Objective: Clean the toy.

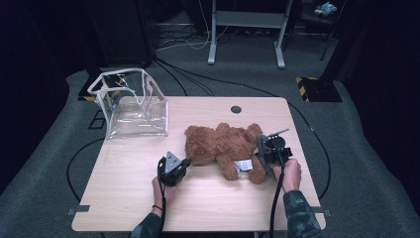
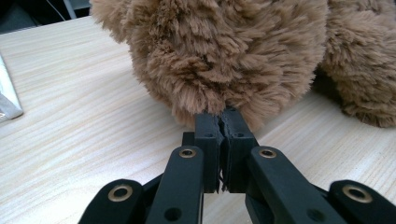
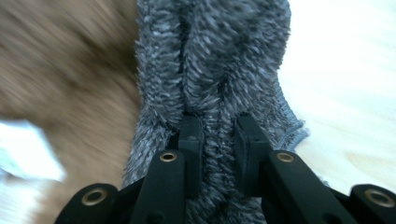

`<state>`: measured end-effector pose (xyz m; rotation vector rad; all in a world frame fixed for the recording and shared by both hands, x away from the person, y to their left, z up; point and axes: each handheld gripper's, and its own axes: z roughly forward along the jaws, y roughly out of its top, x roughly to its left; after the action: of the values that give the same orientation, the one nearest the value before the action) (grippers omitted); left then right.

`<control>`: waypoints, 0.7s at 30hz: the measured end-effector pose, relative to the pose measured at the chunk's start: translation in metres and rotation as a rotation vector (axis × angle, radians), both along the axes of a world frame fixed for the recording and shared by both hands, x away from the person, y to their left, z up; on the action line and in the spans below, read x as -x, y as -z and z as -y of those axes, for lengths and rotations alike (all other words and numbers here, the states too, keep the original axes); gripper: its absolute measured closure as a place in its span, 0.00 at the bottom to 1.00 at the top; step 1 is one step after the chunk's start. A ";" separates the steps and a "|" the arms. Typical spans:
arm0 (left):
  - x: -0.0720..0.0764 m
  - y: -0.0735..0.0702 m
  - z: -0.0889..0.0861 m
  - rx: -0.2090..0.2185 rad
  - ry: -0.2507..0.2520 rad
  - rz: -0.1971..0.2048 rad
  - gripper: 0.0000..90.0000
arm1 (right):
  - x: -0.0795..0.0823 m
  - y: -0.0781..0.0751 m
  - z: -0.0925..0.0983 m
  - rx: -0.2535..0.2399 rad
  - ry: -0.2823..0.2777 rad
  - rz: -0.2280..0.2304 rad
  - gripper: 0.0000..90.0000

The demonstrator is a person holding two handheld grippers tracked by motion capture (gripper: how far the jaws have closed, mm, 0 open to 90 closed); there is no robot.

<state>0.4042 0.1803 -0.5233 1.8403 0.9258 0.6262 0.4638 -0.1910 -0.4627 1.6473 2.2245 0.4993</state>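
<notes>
A brown plush teddy bear [image 1: 223, 146] lies on its side in the middle of the light wooden table [image 1: 129, 198]. My left gripper [image 1: 185, 162] is at the bear's left end. In the left gripper view it [image 2: 222, 117] is shut, with a tuft of the bear's fur [image 2: 219, 56] pinched at its tips. My right gripper [image 1: 263, 145] is at the bear's right end. In the right gripper view it [image 3: 219, 125] is shut on a fold of grey fuzzy cloth [image 3: 215, 56] with a stitched hem. The bear's brown fur [image 3: 60, 70] is blurred beside it.
A clear plastic zip bag [image 1: 133, 106] stands open at the table's back left; its edge [image 2: 7, 102] shows in the left gripper view. A white tag [image 1: 242, 165] lies on the bear's lower side. A cable hole [image 1: 236, 109] is near the back edge. Cables run on the floor.
</notes>
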 end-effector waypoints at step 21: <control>0.000 0.000 0.001 0.004 -0.001 -0.004 0.93 | 0.011 -0.025 -0.014 -0.083 -0.054 0.039 0.82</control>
<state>0.4043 0.1793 -0.5236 1.8380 0.9302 0.6207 0.4527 -0.1772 -0.4377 1.6070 2.2528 0.6410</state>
